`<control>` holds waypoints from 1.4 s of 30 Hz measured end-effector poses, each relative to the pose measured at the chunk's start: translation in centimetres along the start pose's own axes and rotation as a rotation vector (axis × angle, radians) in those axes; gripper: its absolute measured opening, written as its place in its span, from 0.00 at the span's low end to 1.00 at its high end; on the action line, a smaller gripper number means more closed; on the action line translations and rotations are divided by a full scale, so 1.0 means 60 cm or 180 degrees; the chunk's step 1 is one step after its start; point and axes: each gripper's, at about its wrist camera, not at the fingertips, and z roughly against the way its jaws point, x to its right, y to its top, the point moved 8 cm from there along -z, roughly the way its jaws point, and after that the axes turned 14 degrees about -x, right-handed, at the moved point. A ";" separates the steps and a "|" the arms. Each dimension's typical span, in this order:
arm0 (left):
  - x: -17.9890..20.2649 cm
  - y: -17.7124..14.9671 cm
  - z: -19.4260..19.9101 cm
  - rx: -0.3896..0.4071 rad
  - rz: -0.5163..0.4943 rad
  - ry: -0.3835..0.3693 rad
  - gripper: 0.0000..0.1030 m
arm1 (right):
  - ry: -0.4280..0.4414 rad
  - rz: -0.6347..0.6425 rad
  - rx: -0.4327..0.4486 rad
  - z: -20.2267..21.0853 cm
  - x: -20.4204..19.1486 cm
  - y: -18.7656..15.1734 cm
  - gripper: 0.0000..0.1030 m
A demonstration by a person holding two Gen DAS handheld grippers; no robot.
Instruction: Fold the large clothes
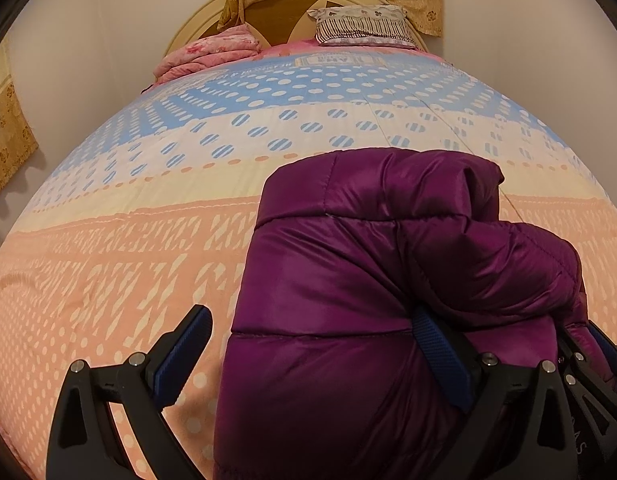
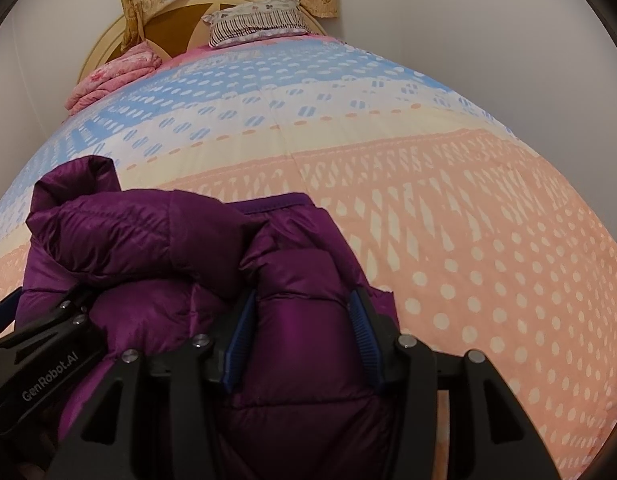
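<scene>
shiny purple quilted puffer jacket (image 1: 368, 280) bundled lower centre on the peach-and-blue dotted bedspread (image 1: 128, 240); left gripper (image 1: 312, 356) spread wide around one edge, right gripper (image 2: 302, 340) pinching a puffy fold, so lift both level to avoid slippage.

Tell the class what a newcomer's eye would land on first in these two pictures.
First, the glossy purple puffer jacket, bunched at the near end of the bed. The right claw squeezes a padded fold of it; the left claw stands wide open around its edge. Behind lies the orange, cream and blue dotted quilt.
</scene>
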 end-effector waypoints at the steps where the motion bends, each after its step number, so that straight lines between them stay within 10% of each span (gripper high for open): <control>1: 0.001 0.001 0.000 0.0004 -0.0001 0.0002 0.98 | 0.0006 -0.0002 0.0002 0.000 0.000 0.001 0.50; 27: -0.005 -0.014 0.030 -0.0142 -0.0018 -0.0280 0.98 | 0.0096 -0.0022 -0.0003 0.002 0.006 0.000 0.50; 33: -0.017 -0.078 0.085 0.0049 -0.0076 -0.0571 0.98 | 0.0337 -0.0166 0.0248 0.066 0.041 -0.042 0.73; 42: -0.006 -0.100 0.079 0.0137 -0.0129 -0.0553 0.99 | 0.0376 -0.0149 0.0254 0.048 0.045 -0.064 0.76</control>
